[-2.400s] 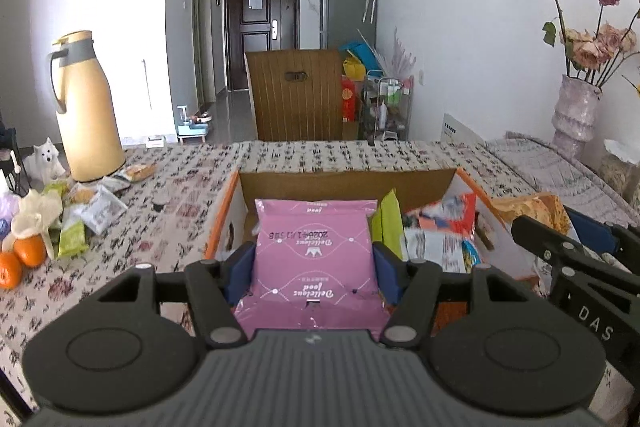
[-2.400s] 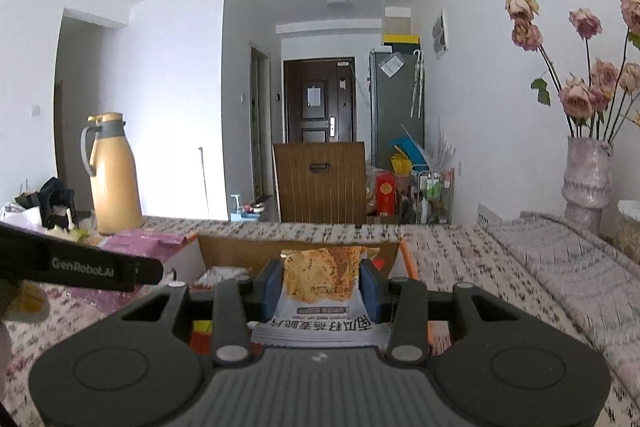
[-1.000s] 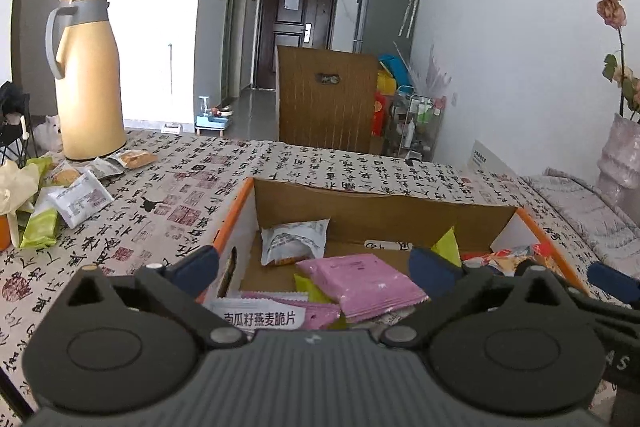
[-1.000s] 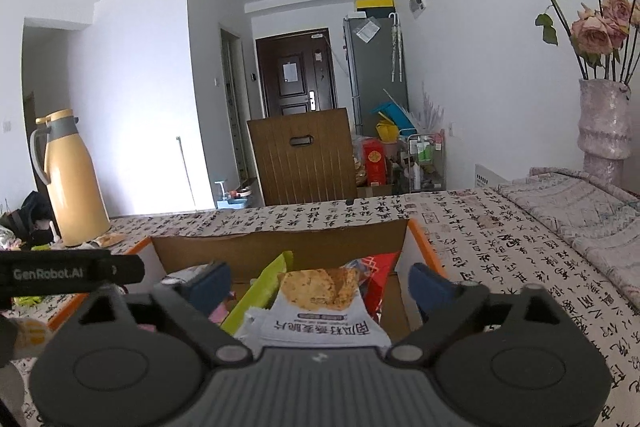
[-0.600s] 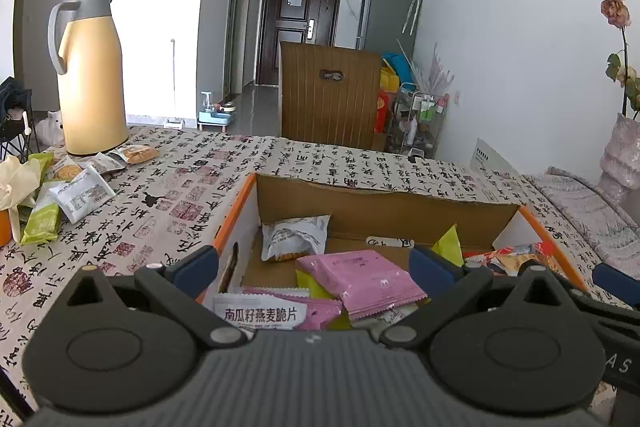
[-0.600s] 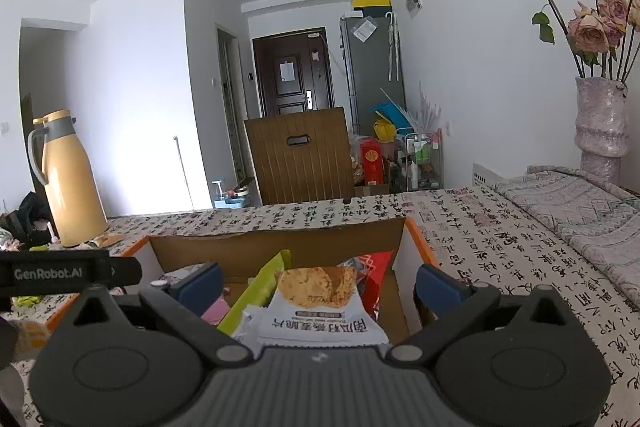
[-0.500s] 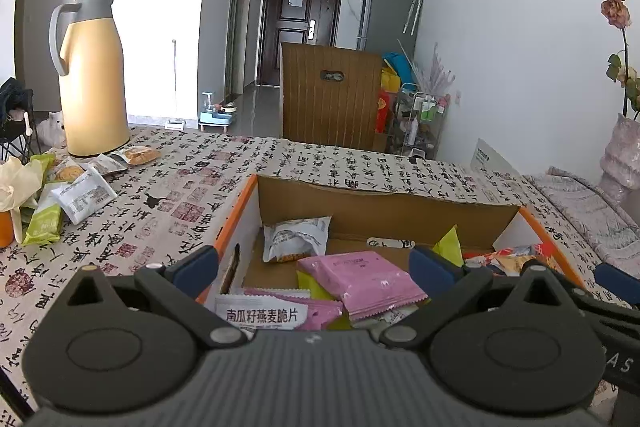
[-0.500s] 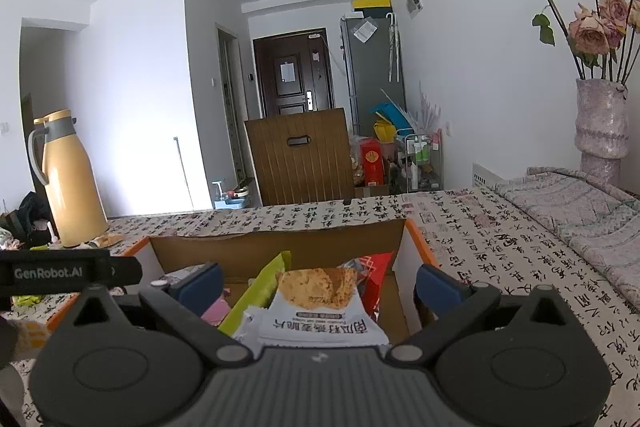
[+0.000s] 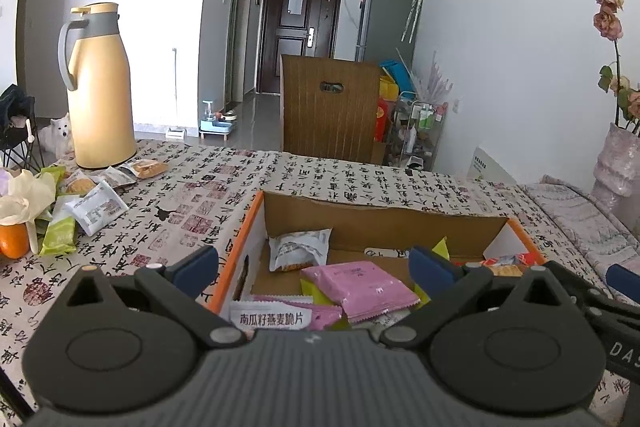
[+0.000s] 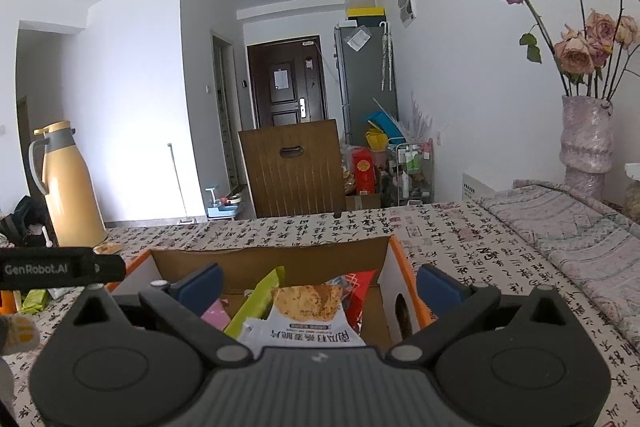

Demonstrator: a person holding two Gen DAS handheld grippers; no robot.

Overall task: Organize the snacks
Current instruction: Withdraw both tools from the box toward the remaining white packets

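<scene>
left gripper (image 9: 314, 265): we see its blue-padded fingers (image 9: 196, 264) spread wide, gripping nothing, hovering over the near edge of the box.
right gripper (image 10: 320, 285): fingers (image 10: 438, 289) spread wide too, empty.
cardboard box (image 9: 380, 223): open on the patterned tablecloth (image 9: 328, 175), orange-edged.
pink packet (image 9: 360, 287): lying loose inside the box, between our left fingers but untouched.
cracker packet (image 10: 306, 321): resting in the box below the right gripper, free of both pads.
loose snacks (image 9: 94, 203): still out on the cloth, by the yellow thermos (image 9: 100, 87).
</scene>
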